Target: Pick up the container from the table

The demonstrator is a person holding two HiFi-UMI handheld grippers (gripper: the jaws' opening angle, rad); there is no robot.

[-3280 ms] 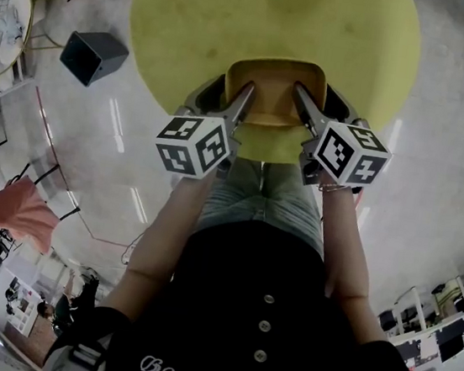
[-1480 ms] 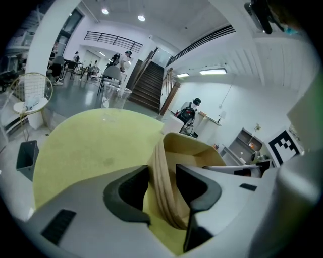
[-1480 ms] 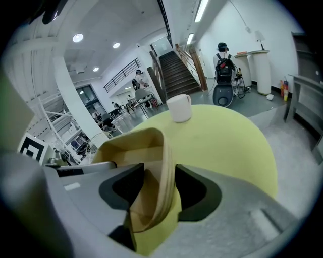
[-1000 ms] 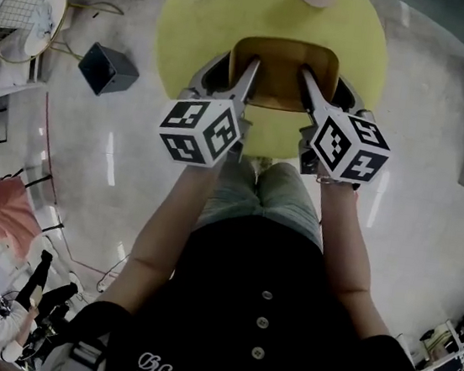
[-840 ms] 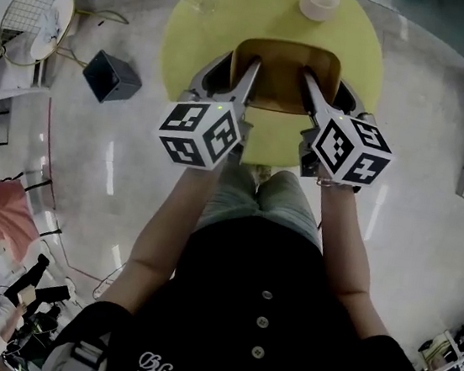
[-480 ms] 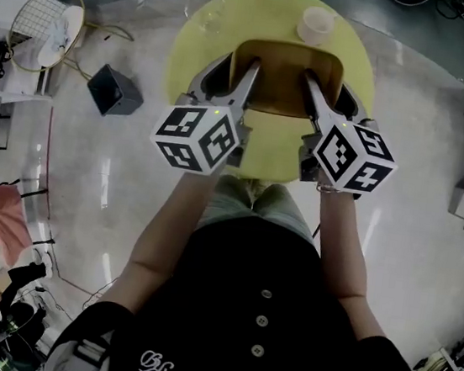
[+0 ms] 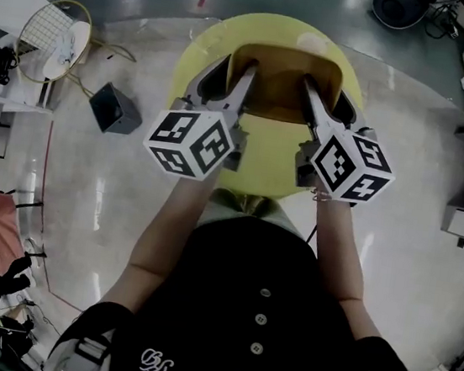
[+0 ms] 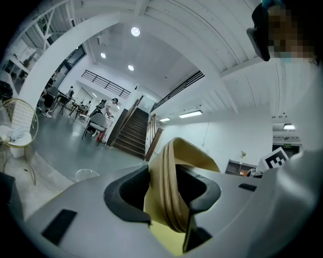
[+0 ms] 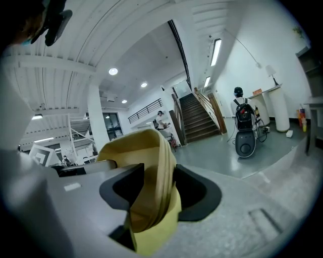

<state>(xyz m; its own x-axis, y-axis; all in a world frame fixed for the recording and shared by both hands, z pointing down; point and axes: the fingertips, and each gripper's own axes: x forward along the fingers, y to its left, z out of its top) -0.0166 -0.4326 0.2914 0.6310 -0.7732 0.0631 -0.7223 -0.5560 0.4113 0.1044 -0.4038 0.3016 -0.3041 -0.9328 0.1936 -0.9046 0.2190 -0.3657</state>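
Observation:
A mustard-yellow container hangs above the round yellow table, held by its two side rims. My left gripper is shut on the container's left rim, which stands pinched between its dark pads in the left gripper view as the container rim. My right gripper is shut on the right rim, and the container rim fills the gap of the right gripper in its own view. The left gripper points about level. The container's inside is hidden from the gripper views.
On the glossy floor sit a black box left of the table and a wire basket chair farther left. A clear glass and a pale roll stand at the table's far side. A staircase and a person lie beyond.
Both grippers have risen with the container between them. The table now looks smaller and farther below, and more floor shows around it.

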